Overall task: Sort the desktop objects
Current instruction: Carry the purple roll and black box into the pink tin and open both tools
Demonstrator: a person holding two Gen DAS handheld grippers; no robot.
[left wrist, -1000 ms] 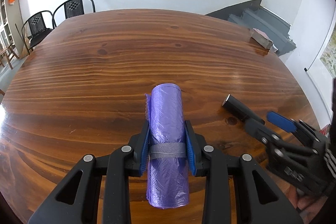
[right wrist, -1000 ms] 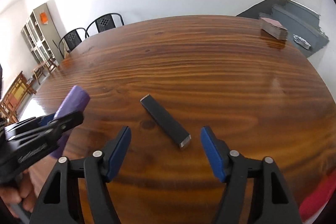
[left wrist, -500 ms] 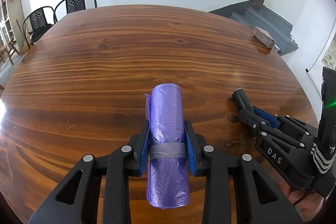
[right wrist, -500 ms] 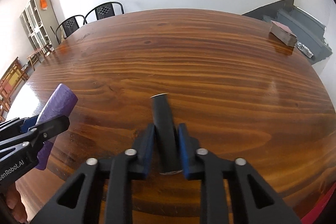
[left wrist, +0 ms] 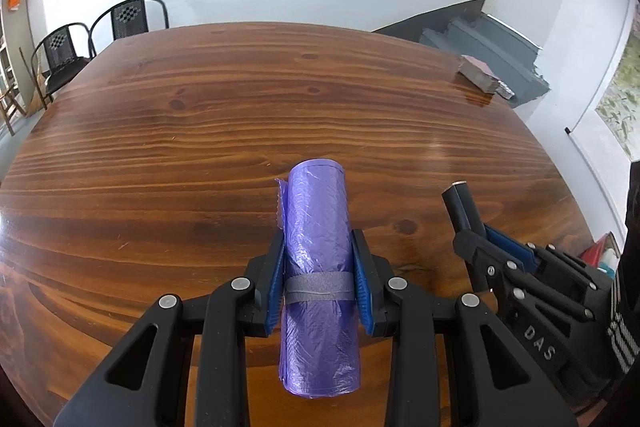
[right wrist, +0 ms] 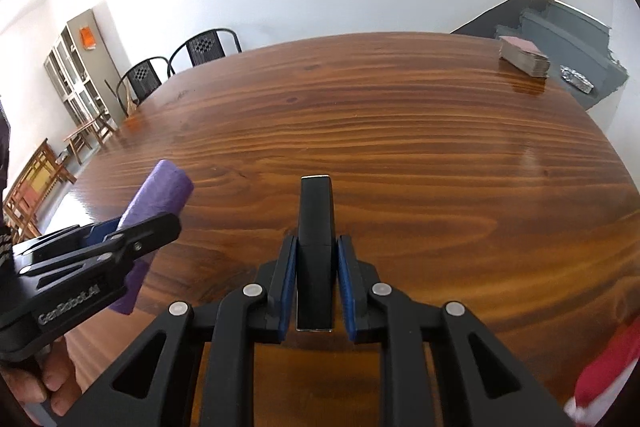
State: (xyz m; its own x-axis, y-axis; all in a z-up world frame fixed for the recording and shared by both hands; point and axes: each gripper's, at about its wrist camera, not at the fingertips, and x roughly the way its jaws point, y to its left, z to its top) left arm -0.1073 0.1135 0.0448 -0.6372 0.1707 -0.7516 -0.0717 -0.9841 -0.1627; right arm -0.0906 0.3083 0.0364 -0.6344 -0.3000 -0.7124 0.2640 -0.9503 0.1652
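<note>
A purple roll of plastic bags (left wrist: 318,259) with a grey band around it sits between the blue pads of my left gripper (left wrist: 319,259), which is shut on it above the wooden table (left wrist: 200,131). The same purple roll (right wrist: 160,195) shows at the left of the right wrist view, held by the left gripper (right wrist: 100,239). My right gripper (right wrist: 316,263) is shut on a slim black rectangular bar (right wrist: 316,227) that points away from me. In the left wrist view the black bar (left wrist: 460,205) sticks out of the right gripper (left wrist: 484,239) at the right.
A stack of pink-topped cards (right wrist: 522,57) lies at the table's far right corner, with a crumpled foil piece (right wrist: 576,83) beyond the edge. Two black chairs (left wrist: 100,35) stand past the far left end. A hand (right wrist: 52,383) holds the left gripper's handle.
My right gripper closed on the black bar, which lay slanted on the table a second ago, and now holds it straight along the fingers. The left gripper kept its hold on the purple roll.
</note>
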